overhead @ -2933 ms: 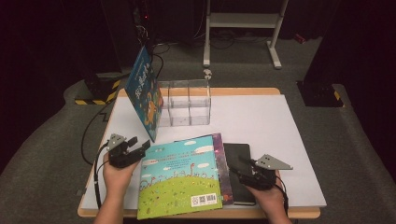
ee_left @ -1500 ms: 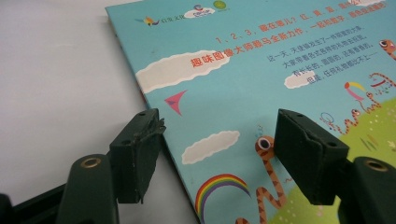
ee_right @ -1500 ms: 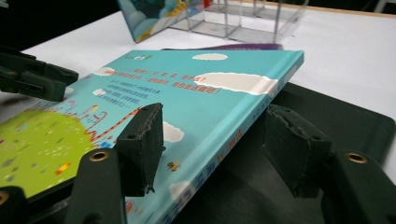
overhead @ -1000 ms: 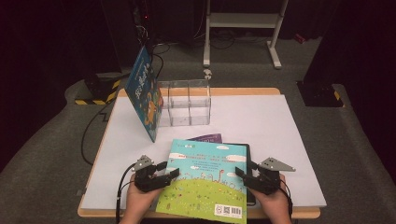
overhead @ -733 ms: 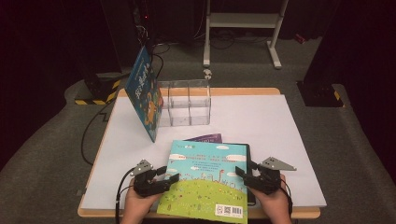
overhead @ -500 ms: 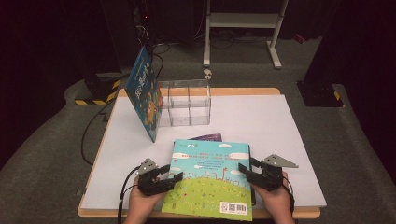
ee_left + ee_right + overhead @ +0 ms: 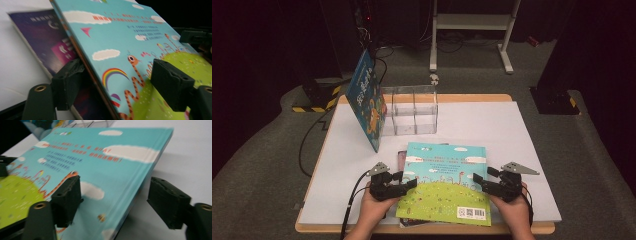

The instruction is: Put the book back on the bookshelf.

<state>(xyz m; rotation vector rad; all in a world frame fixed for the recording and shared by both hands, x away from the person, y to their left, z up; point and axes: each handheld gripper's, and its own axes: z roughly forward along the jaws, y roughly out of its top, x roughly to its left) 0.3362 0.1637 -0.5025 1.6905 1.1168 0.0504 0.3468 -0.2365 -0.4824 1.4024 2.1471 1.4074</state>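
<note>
Both hands lie low at the near table (image 7: 532, 135) edge, the left gripper (image 7: 409, 184) and right gripper (image 7: 478, 181) pointing inward at the book (image 7: 446, 186) from either side. Each gripper's jaws have just been opening and straddle a book edge without pressing it. The book lies atop a purple book (image 7: 47, 45).

The white surface (image 7: 492, 125), edged in pale wood, is set on a grey carpeted floor (image 7: 267, 160) in a room that is kept dark around it. A white metal stand (image 7: 472, 22) with two feet is seen beyond the far edge, and black-and-yellow hazard tape (image 7: 314, 102) is laid on the floor at the far left. A dark floor plate (image 7: 557, 100) is placed at the far right, and black cables (image 7: 312, 135) are trailed across the carpet.
</note>
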